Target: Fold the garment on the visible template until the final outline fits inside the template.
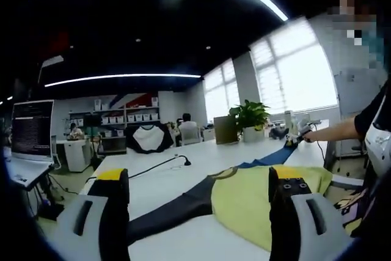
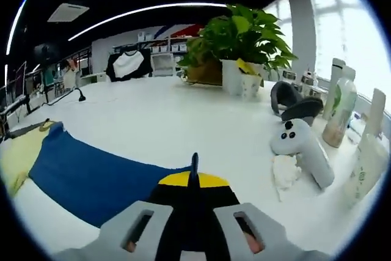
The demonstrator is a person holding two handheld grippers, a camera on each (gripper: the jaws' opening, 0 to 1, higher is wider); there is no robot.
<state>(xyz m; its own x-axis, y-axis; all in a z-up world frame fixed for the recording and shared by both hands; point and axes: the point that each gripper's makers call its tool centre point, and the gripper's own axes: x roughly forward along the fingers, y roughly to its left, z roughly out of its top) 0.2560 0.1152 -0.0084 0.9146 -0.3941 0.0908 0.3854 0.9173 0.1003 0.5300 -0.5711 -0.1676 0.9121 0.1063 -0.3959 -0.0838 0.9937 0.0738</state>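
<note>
Pinched between the right tool's (image 2: pixel 194 178) closed jaws, the blue sleeve (image 2: pixel 91 175) is drawn out toward three o'clock, likely to flatten it. Left tool (image 1: pixel 198 191) hovers spread over the yellow garment (image 1: pixel 256 197) on the white worktop (image 1: pixel 177 178).

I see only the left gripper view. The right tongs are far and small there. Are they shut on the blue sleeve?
Observer: Yes. In the right gripper view the right tongs are shut, with a bit of the blue sleeve pinched between them.
Operator: What lies beside them?
Observer: A white controller, on that view's right, apart from the sleeve.
Operator: Anything behind it?
Observer: Black headphones, with bottles further right.
</note>
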